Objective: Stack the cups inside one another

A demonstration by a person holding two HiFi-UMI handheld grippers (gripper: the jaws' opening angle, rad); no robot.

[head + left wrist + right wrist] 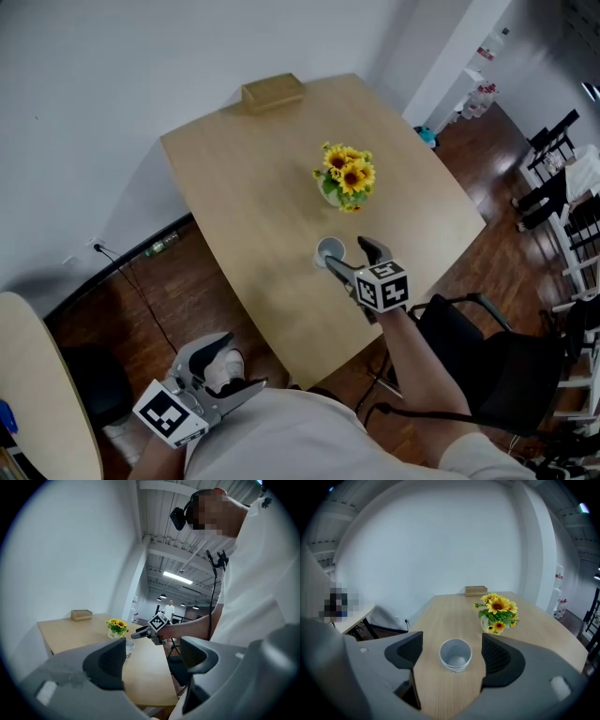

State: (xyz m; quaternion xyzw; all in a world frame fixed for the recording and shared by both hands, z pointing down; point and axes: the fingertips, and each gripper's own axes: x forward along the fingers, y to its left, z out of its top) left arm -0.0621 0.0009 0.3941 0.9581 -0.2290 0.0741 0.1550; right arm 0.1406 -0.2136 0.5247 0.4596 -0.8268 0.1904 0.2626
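Observation:
A white cup [455, 654] stands upright on the wooden table [445, 611]; a second rim under it suggests one cup nested inside another. My right gripper [452, 644] is open, with the cup between its pads and a gap on each side. In the head view the cup [329, 250] sits near the table's front edge, just off the right gripper [347, 255] fingertips. My left gripper [239, 366] hangs off the table beside the person's body, open with nothing in it. The left gripper [152, 660] view shows the cup [130, 647] and the right gripper [140, 632] from the side.
A vase of sunflowers [345, 178] stands just behind the cup. A small wooden box [272, 91] lies at the table's far edge. A black chair [487, 366] is to the right, and a round tabletop [37, 394] is at lower left. A person [169, 609] stands far off.

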